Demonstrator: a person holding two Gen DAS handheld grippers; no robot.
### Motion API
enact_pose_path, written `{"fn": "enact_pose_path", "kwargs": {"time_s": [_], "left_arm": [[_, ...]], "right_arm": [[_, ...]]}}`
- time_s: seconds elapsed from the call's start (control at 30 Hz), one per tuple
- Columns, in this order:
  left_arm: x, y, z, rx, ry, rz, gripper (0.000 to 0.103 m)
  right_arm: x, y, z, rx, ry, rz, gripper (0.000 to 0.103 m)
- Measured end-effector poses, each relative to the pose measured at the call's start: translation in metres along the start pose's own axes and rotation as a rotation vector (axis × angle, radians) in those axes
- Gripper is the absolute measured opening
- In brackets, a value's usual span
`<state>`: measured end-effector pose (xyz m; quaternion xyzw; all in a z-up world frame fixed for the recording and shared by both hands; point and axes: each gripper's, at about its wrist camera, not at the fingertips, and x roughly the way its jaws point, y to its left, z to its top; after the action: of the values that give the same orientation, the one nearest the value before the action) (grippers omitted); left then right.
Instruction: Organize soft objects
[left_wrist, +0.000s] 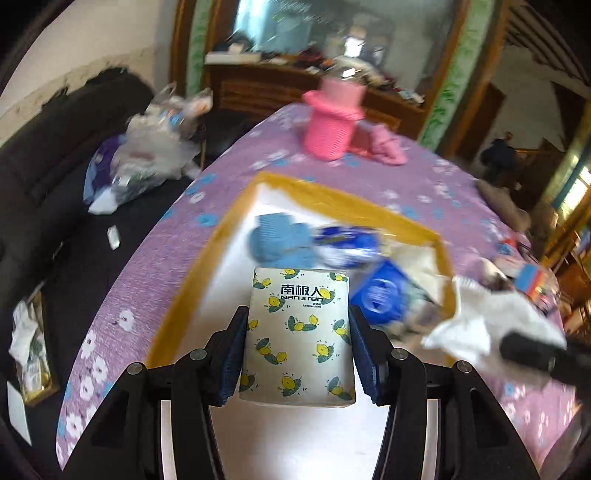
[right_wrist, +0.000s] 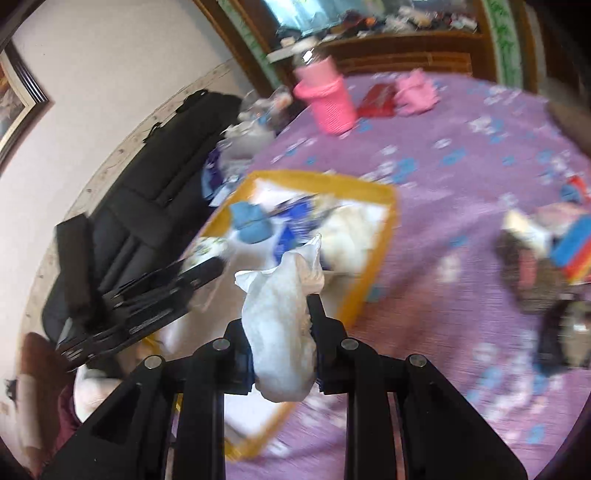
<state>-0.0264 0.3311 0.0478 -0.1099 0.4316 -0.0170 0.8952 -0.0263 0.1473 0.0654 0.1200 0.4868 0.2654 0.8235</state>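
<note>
left tongs (left_wrist: 298, 332) clamped on a tissue pack (left_wrist: 297, 334), white with a lemon print, pads pressing both its sides; pack held above the near end of the box (left_wrist: 347, 201), a white-lined box with a yellow rim sitting on the bed (left_wrist: 155, 266). right tongs (right_wrist: 279, 341) gripping a crumpled white cloth (right_wrist: 282, 314), which sticks up and forward past the fingers, over the box's near right edge. in the box: a blue knit item (left_wrist: 275, 238) at the far left, a blue-and-white pack (left_wrist: 347, 245) beside it, a blue carton (left_wrist: 380, 291) just right of the tissue pack, something white at the far right, blurred. further off on the purple floral bedcover: a pink basket (right_wrist: 330, 101), pink cloth (right_wrist: 415, 94) near it.
</note>
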Motion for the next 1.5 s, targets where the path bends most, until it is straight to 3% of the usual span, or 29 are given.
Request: {"fn": "enact_pose_path", "kwargs": {"time_s": [0.23, 0.4, 0.6, 0.87, 0.97, 1.03, 1.1, 1.2, 1.3, 1.5], "left_arm": [[0.041, 0.013, 0.026, -0.076, 0.053, -0.001, 0.052], [0.050, 0.019, 0.033, -0.141, 0.017, -0.036, 0.066], [0.024, 0.021, 0.017, -0.160, -0.033, -0.065, 0.067], [-0.056, -0.025, -0.014, -0.051, -0.206, -0.044, 0.077], [-0.080, -0.060, -0.035, 0.015, -0.271, -0.001, 0.084], [-0.088, -0.086, -0.047, 0.052, -0.292, 0.023, 0.088], [-0.094, -0.113, -0.062, 0.088, -0.306, 0.033, 0.093], [-0.103, -0.150, -0.085, 0.143, -0.323, 0.043, 0.098], [-0.107, -0.182, -0.102, 0.193, -0.319, 0.055, 0.098], [-0.112, -0.227, -0.119, 0.281, -0.308, 0.091, 0.098]], "right_arm": [[0.066, 0.013, 0.008, 0.025, 0.057, 0.033, 0.021], [0.093, 0.012, 0.010, 0.029, 0.081, 0.020, 0.023], [0.087, 0.023, 0.011, -0.051, 0.050, -0.024, 0.045], [0.007, 0.020, 0.003, -0.117, -0.107, -0.077, 0.048], [-0.043, 0.002, -0.010, -0.131, -0.219, -0.165, 0.052], [-0.076, -0.014, -0.018, -0.124, -0.311, -0.254, 0.068], [-0.106, -0.029, -0.027, -0.112, -0.395, -0.334, 0.077], [-0.145, -0.053, -0.040, -0.101, -0.489, -0.475, 0.079], [-0.168, -0.082, -0.048, -0.075, -0.508, -0.560, 0.079], [-0.188, -0.133, -0.064, 0.036, -0.507, -0.574, 0.079]]}}
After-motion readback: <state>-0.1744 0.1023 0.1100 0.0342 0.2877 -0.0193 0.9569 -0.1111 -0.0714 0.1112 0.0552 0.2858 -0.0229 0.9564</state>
